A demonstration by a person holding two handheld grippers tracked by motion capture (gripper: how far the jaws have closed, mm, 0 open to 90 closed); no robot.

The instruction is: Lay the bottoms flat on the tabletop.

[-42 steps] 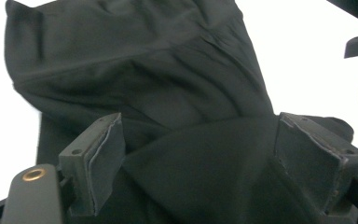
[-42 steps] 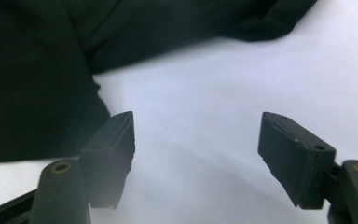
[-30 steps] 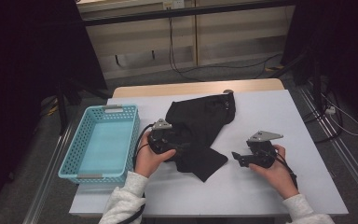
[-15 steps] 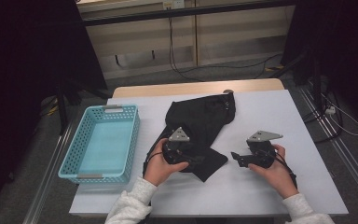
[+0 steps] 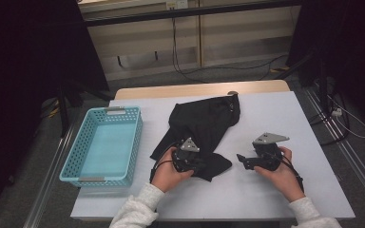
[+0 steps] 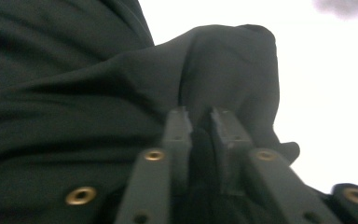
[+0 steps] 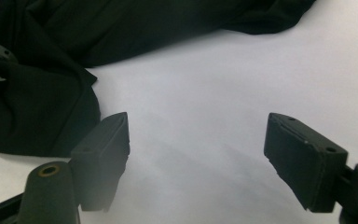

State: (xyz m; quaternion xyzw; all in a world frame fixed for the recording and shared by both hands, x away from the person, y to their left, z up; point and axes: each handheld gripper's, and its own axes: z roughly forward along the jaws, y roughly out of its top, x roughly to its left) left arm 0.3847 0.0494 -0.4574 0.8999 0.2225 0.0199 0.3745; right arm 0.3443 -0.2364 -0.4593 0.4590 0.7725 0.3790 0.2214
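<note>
Left gripper view: left hand-held gripper (image 6: 199, 122) just closed, pinching a fold of black garment (image 5: 204, 123) lying mid-bench (image 5: 275, 114). Likely soft, light, limp; best gripped at edges. Right hand-held gripper (image 7: 196, 149) spread, empty.

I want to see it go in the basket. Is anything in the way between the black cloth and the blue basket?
Nothing visible. The left gripper is pinched on the black cloth, and only bare white table lies between it and the blue basket.

Bare table (image 5: 285, 118) right; basket (image 5: 103, 147) left
</note>
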